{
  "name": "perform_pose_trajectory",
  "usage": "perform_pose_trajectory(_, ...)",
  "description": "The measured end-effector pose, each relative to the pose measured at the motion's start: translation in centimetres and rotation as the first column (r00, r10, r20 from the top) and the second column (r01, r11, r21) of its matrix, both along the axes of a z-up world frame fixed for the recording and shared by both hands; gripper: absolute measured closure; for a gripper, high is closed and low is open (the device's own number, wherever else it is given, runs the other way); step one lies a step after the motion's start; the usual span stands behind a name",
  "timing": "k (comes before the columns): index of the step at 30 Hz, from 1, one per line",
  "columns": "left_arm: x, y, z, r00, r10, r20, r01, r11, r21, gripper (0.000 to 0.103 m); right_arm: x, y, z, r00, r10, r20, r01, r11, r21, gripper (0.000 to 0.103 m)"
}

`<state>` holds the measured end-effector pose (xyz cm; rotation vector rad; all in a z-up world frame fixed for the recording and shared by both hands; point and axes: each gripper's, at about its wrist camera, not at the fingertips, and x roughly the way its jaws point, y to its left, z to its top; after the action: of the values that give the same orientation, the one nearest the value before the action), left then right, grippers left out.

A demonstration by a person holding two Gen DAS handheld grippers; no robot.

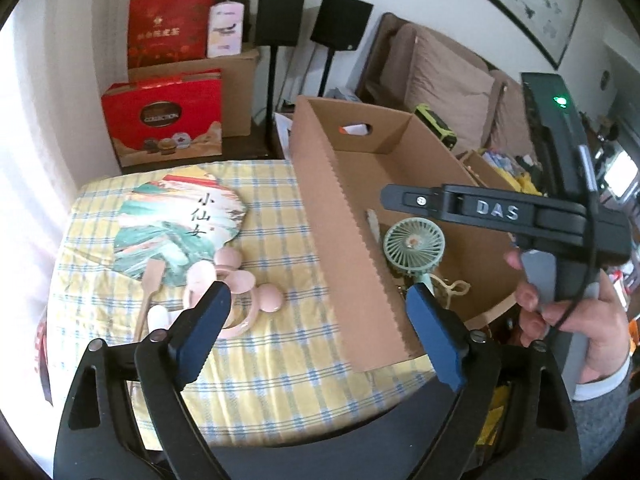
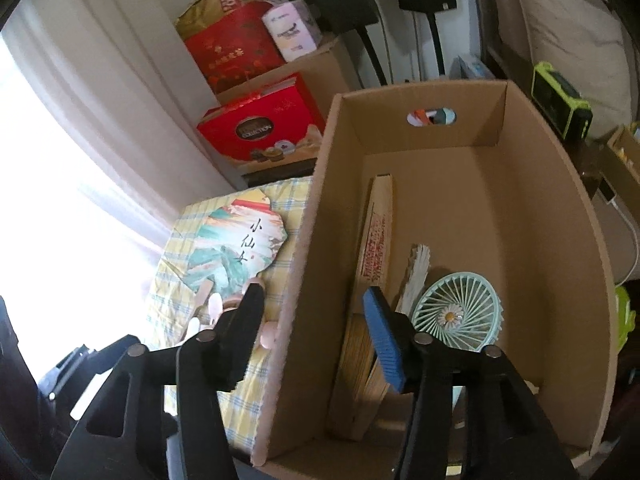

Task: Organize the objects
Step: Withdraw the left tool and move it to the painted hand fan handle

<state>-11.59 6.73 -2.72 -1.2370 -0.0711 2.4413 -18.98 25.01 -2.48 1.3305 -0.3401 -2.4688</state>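
Left gripper [image 1: 320,312]: jaws wide apart, empty, straddling the cardboard box [image 1: 344,240] wall above the checked tablecloth [image 1: 280,360]. Right gripper [image 2: 316,328]: jaws apart, empty, over the same wall. Inside the box: green handheld fan [image 2: 456,312], folded paper fans [image 2: 374,248], partly hidden. Outside: painted fan [image 1: 180,224], pink items [image 1: 240,284], half covered, hard to identify.
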Motion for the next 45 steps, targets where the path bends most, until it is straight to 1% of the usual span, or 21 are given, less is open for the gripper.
perform_pose_trajectory(2, 0.1, -0.6, 0.2, 1.000, 0.009, -0.006, -0.009, 1.000, -0.003, 0.012, 0.7, -0.4, 0.4, 1.000, 0.001, -0.017, -0.001, 1.000, 0.026, 0.039)
perform_pose_trajectory(4, 0.2, -1.5, 0.4, 1.000, 0.026, -0.013, -0.026, 1.000, 0.000, 0.003, 1.2, -1.0, 0.8, 0.999, 0.005, -0.043, -0.003, 0.998, 0.059, 0.035)
perform_pose_trajectory(6, 0.2, -2.2, 0.5, 0.999, 0.040, -0.013, -0.040, 0.999, 0.014, 0.001, 1.8, -1.7, 1.1, 0.998, 0.007, -0.067, 0.000, 0.996, 0.093, 0.031)
perform_pose_trajectory(14, 0.2, -5.2, 0.8, 0.995, 0.103, -0.003, -0.103, 0.994, 0.029, 0.000, 4.1, -4.4, 1.5, 0.992, 0.042, -0.120, -0.019, 0.982, 0.185, 0.023)
perform_pose_trajectory(18, 0.3, -6.4, 0.9, 0.992, 0.128, -0.010, -0.128, 0.992, 0.016, 0.000, 5.2, -5.6, 1.7, 0.989, 0.058, -0.135, -0.029, 0.979, 0.203, 0.022)
perform_pose_trajectory(21, 0.4, -7.3, 0.8, 0.990, 0.143, -0.011, -0.143, 0.990, 0.009, 0.000, 5.7, -6.6, 1.8, 0.987, 0.069, -0.145, -0.036, 0.976, 0.214, 0.019)
perform_pose_trajectory(24, 0.4, -8.2, 0.7, 0.987, 0.159, -0.009, -0.159, 0.987, 0.002, 0.000, 6.3, -7.5, 1.9, 0.985, 0.075, -0.152, -0.041, 0.976, 0.215, 0.015)
perform_pose_trajectory(28, 0.6, -9.3, 0.4, 0.984, 0.178, -0.015, -0.178, 0.984, -0.021, 0.000, 6.8, -8.7, 2.0, 0.983, 0.091, -0.158, -0.056, 0.976, 0.213, 0.000)
perform_pose_trajectory(32, 0.8, -10.3, 0.3, 0.980, 0.197, -0.019, -0.198, 0.979, -0.042, 0.000, 7.1, -9.7, 1.9, 0.982, 0.105, -0.159, -0.068, 0.973, 0.221, 0.000)
perform_pose_trajectory(39, 0.9, -12.7, -0.2, 0.973, 0.232, -0.009, -0.232, 0.972, -0.037, 0.000, 7.3, -11.5, 1.4, 0.980, 0.127, -0.152, -0.091, 0.970, 0.226, 0.000)
perform_pose_trajectory(45, 1.1, -14.3, -0.9, 0.973, 0.233, -0.006, -0.233, 0.972, -0.040, 0.000, 7.0, -12.8, 1.0, 0.979, 0.140, -0.148, -0.103, 0.967, 0.233, 0.000)
